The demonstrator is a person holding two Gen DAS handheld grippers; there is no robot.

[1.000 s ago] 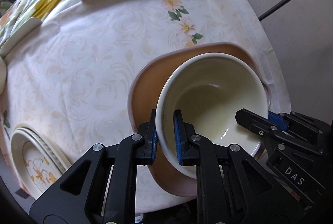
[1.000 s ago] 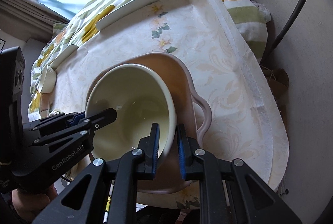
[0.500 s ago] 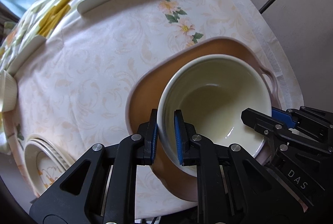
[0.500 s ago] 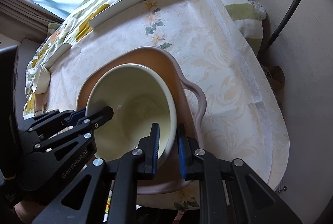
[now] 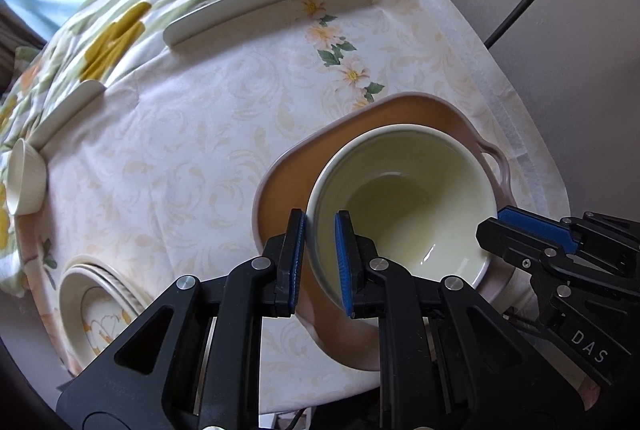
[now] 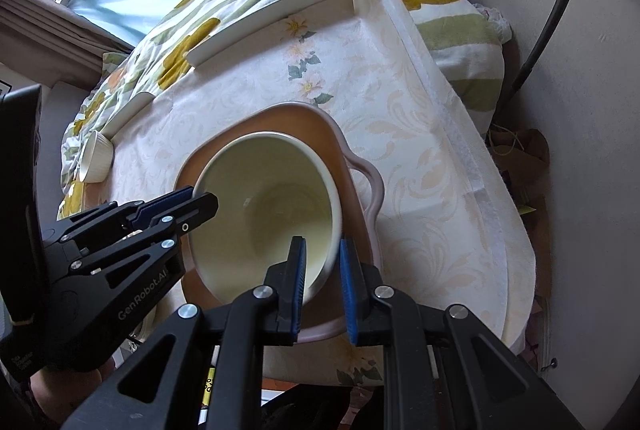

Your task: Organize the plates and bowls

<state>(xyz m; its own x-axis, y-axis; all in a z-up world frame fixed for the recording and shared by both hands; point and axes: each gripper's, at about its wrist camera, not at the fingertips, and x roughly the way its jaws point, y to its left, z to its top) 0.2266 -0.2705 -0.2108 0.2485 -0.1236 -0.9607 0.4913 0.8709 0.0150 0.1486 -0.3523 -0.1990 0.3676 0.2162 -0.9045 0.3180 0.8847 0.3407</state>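
A cream bowl (image 5: 404, 198) hangs just over a pink, orange-lined dish with side handles (image 5: 280, 186), near the right end of the table. My left gripper (image 5: 320, 226) is shut on the bowl's left rim, one pad inside and one outside. In the right wrist view my right gripper (image 6: 323, 250) is shut on the opposite rim of the same bowl (image 6: 264, 206). Each gripper shows in the other's view: the right gripper (image 5: 494, 224) and the left gripper (image 6: 202, 197). The bowl covers much of the dish (image 6: 356, 166). I cannot tell whether the bowl's base touches it.
A stack of flower-patterned plates (image 5: 100, 302) sits at the table's near left. A small ribbed white bowl (image 5: 24, 182) lies at the far left edge. Two flat white plates (image 5: 260, 10) (image 5: 68, 110) rest on the far edge against floral bedding. A wall stands close on the right.
Both grippers have risen a little with the bowl still held between them. The table and the pink dish look farther away, and more of the table's left side has come into view.
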